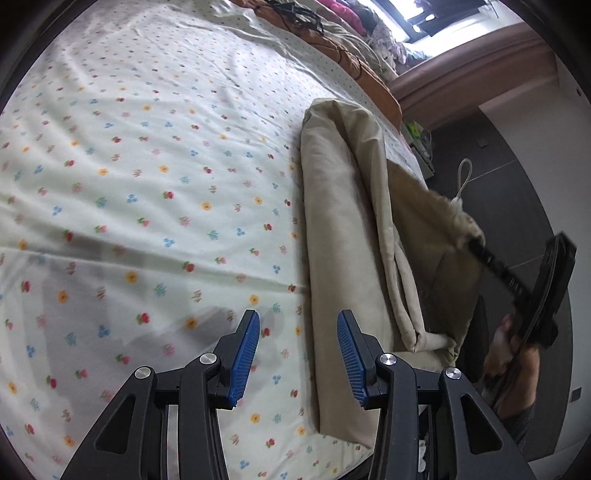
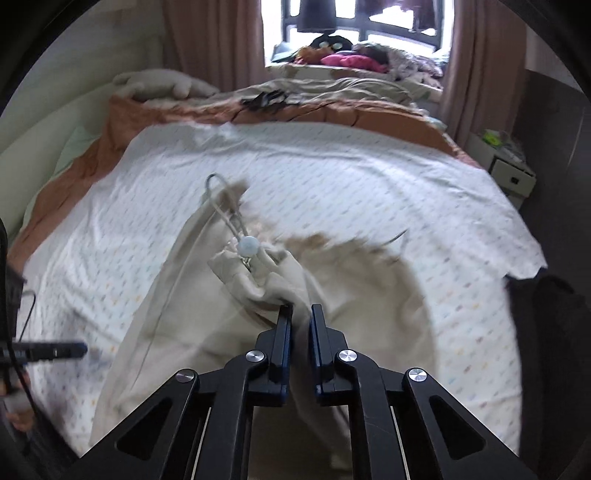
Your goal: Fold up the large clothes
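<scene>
While your left gripper [image 1: 298,354] hovers with jaws spread and empty over the flower-printed white bedsheet [image 1: 147,177], the folded beige cloth garment [image 1: 343,236] lies along the bed's edge. From the right wrist, your right gripper [image 2: 301,314] pinches the garment's bunched corner near its drawstring toggle [image 2: 248,246]; so shallow a bite could slip if you pull hard.

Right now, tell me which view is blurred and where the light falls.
Right wrist view: motion blur smears the beige garment and the sheet's print, while the right gripper, shut on the cloth, stays sharp; the window is blown out. Left wrist view: mostly crisp; the open left gripper casts soft shadows on the floral sheet; only the lifted cloth edge blurs. Both views bow from the fisheye.
</scene>
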Available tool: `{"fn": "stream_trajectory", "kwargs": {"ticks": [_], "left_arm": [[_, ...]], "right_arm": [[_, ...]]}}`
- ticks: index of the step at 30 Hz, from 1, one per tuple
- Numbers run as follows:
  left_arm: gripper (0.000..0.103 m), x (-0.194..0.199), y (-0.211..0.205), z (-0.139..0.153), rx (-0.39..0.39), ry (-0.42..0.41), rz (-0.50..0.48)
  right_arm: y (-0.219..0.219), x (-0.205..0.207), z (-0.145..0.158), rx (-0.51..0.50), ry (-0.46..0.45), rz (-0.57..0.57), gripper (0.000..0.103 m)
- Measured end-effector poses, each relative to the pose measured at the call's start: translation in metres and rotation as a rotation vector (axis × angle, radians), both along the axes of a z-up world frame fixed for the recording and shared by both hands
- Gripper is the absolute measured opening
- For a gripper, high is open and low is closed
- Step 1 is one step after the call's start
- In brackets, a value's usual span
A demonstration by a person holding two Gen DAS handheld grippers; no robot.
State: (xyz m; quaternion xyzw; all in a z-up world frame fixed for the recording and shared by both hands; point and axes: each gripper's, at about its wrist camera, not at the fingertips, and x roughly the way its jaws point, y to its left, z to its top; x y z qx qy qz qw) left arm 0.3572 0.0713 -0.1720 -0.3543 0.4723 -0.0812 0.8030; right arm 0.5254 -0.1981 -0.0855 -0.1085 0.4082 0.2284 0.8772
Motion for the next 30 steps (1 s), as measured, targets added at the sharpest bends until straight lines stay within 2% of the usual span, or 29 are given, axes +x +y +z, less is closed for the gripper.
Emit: {"fn": "stream_trajectory", "kwargs": {"ticks": [3,7,16,18,20,21,25,30], "left_arm": [[0.045,0.009,-0.006,0.001,0.002,0.003,-0.009],[0.045,0.021,-0.017,0.005,0.016,0.001,-0.022],[0.045,0.044,-0.032,-0.008,0.038,0.043,-0.042],[0.045,0.047,-0.035,-0.008,0.036,0.041,-0.044],[0.045,0.047,-0.037,-0.006,0.040,0.040,-0.045],[0.045,0.047,-0.038,-0.006,0.042,0.039,-0.046],[0.045,0.046,-0.040,-0.004,0.034,0.032,-0.045],[0.045,0.039,-0.041,-0.001,0.018,0.023,-0.036]], "right_arm": [[-0.014,0.027,0.006,0.009,0.000,-0.029,0.008],[-0.032,0.065,-0.007,0.033,0.038,-0.069,0.008],[-0.077,0.132,-0.077,0.102,0.171,-0.208,0.007],[-0.083,0.138,-0.089,0.098,0.202,-0.252,0.020],[-0.089,0.139,-0.092,0.069,0.206,-0.321,0.057],[-0.092,0.135,-0.088,0.057,0.184,-0.346,0.061],[-0.092,0.116,-0.068,0.057,0.132,-0.323,0.062],[-0.070,0.072,-0.035,0.050,0.078,-0.163,0.062]]}}
